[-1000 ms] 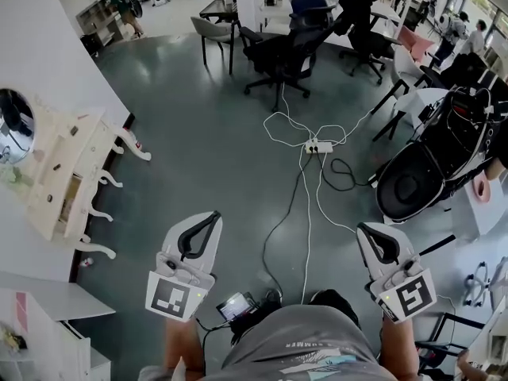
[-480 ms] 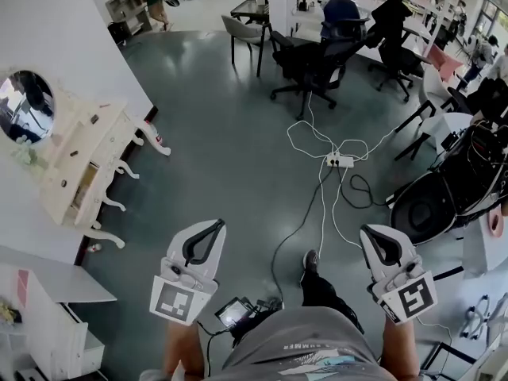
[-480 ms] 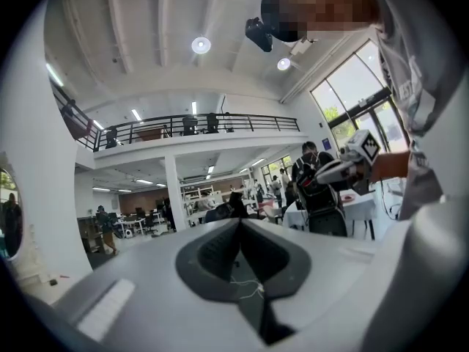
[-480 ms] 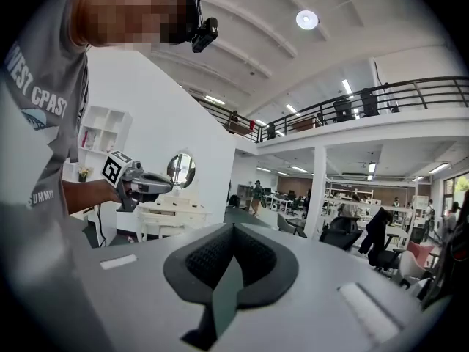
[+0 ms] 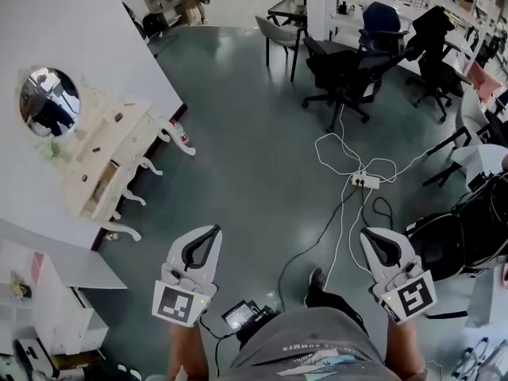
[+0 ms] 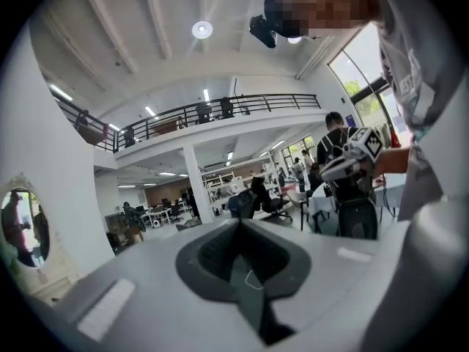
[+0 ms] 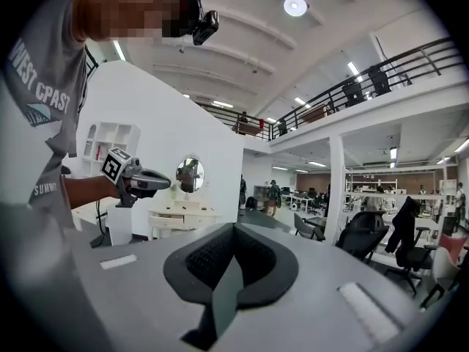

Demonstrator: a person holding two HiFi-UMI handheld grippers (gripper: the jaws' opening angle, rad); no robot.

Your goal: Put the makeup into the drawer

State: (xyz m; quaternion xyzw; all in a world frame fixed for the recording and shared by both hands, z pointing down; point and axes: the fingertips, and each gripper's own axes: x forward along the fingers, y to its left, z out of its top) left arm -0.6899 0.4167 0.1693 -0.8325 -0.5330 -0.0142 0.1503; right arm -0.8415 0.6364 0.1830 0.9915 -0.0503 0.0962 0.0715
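Observation:
A cream dressing table (image 5: pixel 89 182) with a round mirror (image 5: pixel 49 101) stands against the white wall at the left of the head view. Small dark items (image 5: pixel 117 117) lie on its top, too small to name. One drawer front (image 5: pixel 101 182) looks pulled out a little. My left gripper (image 5: pixel 213 232) and right gripper (image 5: pixel 367 234) hang over the bare floor, well away from the table, both shut with nothing between the jaws. The right gripper view shows the table (image 7: pixel 179 217) ahead, with the left gripper (image 7: pixel 139 180) in front of it.
A white shelf unit (image 5: pixel 55 308) stands at the lower left. A power strip (image 5: pixel 365 181) with white cables lies on the grey floor ahead. Black office chairs (image 5: pixel 345 74) and desks stand at the back, and a large black seat (image 5: pixel 468 228) at the right.
The head view has swung towards the dressing table, which now sits further right and nearer. A foot has stepped forward. Both grippers travelled along with the person and stayed shut.

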